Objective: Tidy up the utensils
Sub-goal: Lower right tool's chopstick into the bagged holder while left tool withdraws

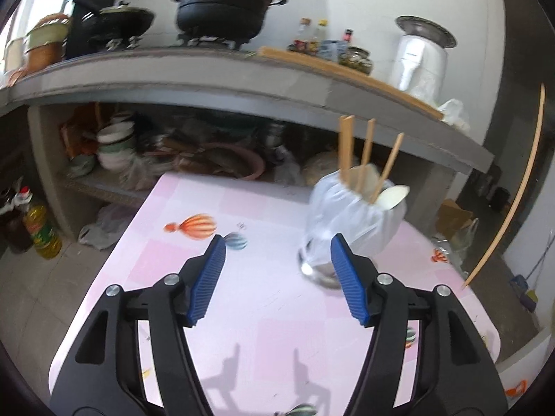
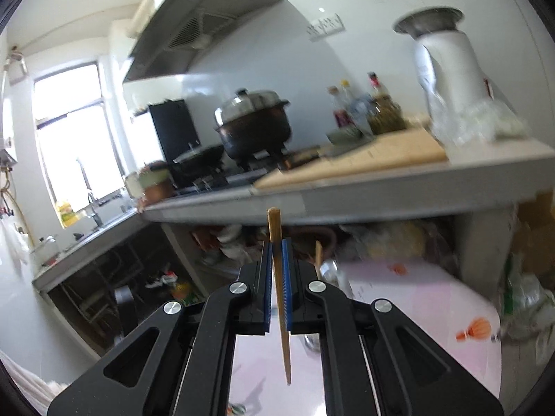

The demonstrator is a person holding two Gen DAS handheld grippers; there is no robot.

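The right gripper was clamped on a single wooden chopstick, which stood nearly upright between the pads, its blunt end above the jaws and its tip hanging below toward the pink table. The left gripper stood well open and held nothing; its pads were spread over the bare cloth.

From the left wrist view, the utensil holder, a jar wrapped in white plastic, sat at about one o'clock from the left jaws, just beyond the right pad. In it I counted three chopsticks standing up and one white spoon leaning at the rim. A fourth chopstick, the held one, showed as a long curved stick at three o'clock by the frame edge.

By my reading most of the sorting was done: four utensils were in the holder, one chopstick was yet to go in, and no loose utensils showed on the table.
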